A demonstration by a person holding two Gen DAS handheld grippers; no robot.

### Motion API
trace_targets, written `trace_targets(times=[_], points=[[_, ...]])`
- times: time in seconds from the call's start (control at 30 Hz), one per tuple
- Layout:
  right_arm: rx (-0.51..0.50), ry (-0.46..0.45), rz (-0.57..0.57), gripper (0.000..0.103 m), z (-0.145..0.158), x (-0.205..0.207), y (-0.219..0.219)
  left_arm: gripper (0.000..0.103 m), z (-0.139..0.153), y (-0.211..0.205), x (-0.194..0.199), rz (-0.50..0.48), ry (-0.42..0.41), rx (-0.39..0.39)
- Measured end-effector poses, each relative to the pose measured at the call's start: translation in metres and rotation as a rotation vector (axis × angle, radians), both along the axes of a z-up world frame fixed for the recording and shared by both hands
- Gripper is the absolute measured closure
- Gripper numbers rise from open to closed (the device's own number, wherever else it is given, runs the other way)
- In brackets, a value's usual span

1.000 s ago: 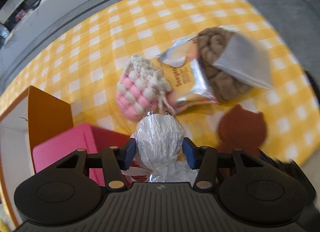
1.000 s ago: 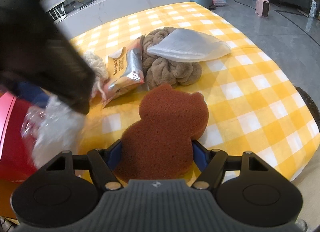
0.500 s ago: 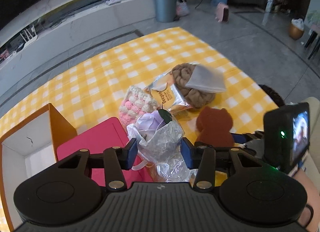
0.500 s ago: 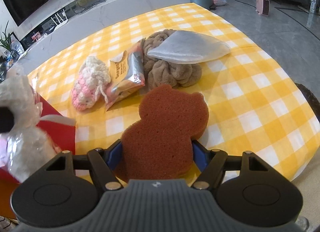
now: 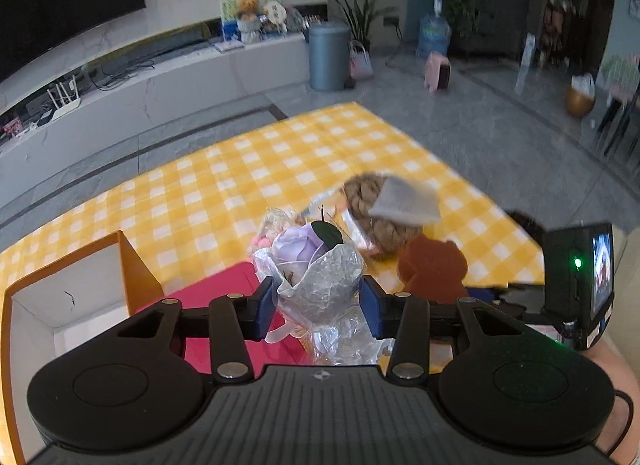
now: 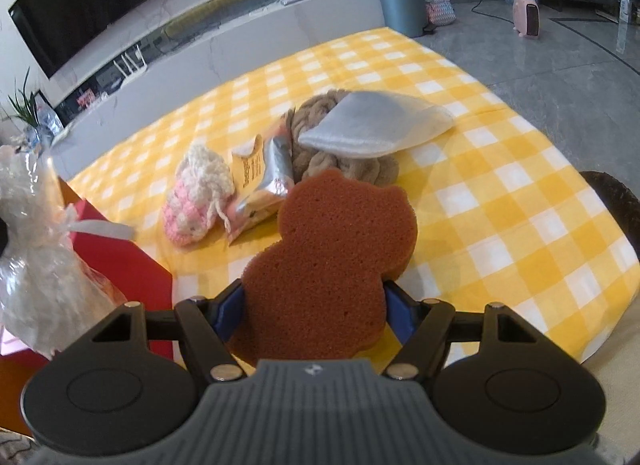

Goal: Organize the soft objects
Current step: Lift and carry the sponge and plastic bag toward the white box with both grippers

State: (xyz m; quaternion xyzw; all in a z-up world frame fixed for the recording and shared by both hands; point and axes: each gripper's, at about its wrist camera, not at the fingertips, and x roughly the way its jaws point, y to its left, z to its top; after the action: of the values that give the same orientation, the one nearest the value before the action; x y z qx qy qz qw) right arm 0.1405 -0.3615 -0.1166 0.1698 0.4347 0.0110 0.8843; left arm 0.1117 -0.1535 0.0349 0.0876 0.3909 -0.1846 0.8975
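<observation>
I've got my left gripper (image 5: 318,307) clamped on the wrapped flower (image 5: 316,269) above the red box (image 5: 224,285), my right gripper (image 6: 314,311) clamped on the bear sponge (image 6: 332,249); knit pouch (image 6: 196,197), snack packet (image 6: 260,181), brown towel (image 6: 340,161) and white cloth (image 6: 376,125) left on the table (image 6: 520,201).

The pile beyond the wrapped flower (image 5: 316,277) is blurred in the left view. The flower hides most of the pink knit pouch (image 5: 260,241) and part of the snack packet (image 5: 352,225). The orange box (image 5: 132,265) left of the flower runs off the picture's edge.
</observation>
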Motion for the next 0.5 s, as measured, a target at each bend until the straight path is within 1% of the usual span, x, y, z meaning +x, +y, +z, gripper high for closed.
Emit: trace_targets(times=[0.07,0.2,0.37,0.5], points=[[0.016,-0.021,-0.009,0.032,0.005,-0.004,-0.004,0.052,0.007,0.01,-0.003,0.015,-0.014,-0.04],[0.067,-0.072,-0.011,0.032,0.016,-0.011,-0.01,0.053,0.022,0.032,-0.011,0.07,-0.066,-0.083],[0.117,-0.136,0.018,0.032,0.032,-0.016,-0.007,0.052,0.038,0.072,-0.026,0.143,-0.109,-0.175],[0.136,-0.189,0.052,0.032,0.048,-0.022,0.004,0.052,0.046,0.101,-0.036,0.222,-0.141,-0.213]])
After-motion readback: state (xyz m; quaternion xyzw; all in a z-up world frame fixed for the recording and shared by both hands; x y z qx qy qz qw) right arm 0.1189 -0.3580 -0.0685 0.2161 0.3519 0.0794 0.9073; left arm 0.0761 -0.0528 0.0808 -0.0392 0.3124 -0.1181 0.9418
